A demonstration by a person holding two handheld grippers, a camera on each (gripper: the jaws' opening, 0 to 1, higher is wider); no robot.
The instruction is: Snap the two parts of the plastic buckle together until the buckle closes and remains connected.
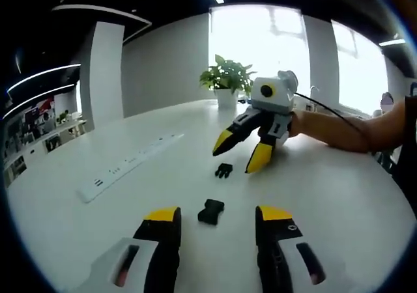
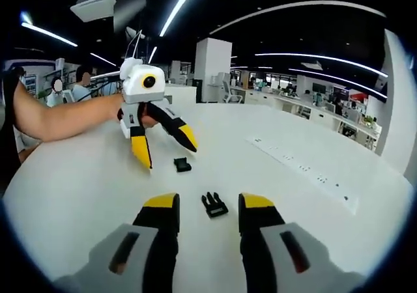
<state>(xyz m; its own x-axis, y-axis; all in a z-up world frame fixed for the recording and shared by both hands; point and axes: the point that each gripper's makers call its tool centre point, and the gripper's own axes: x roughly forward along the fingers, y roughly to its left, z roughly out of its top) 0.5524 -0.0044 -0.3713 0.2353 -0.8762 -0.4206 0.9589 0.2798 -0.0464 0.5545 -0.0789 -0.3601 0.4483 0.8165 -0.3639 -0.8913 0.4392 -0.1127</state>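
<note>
Two black buckle parts lie apart on the white table [image 1: 339, 208]. The socket part [image 1: 210, 211] lies just ahead of my left gripper [image 1: 219, 216], level with its yellow-tipped jaws, which stand open around it without touching. The pronged part [image 1: 223, 170] rests farther off, under the tips of my right gripper [image 1: 233, 161]. In the right gripper view the pronged part [image 2: 214, 204] sits between the open jaws of my right gripper [image 2: 208, 205]. The socket part [image 2: 182, 165] lies beyond it, below my left gripper [image 2: 168, 155], which is also open.
A long white power strip [image 1: 127, 166] [image 2: 306, 169] lies on the table to one side. A potted plant [image 1: 227, 78] stands at the far edge. A person's bare forearm [image 1: 339, 130] [image 2: 58, 117] holds each gripper. Desks and pillars stand beyond the table.
</note>
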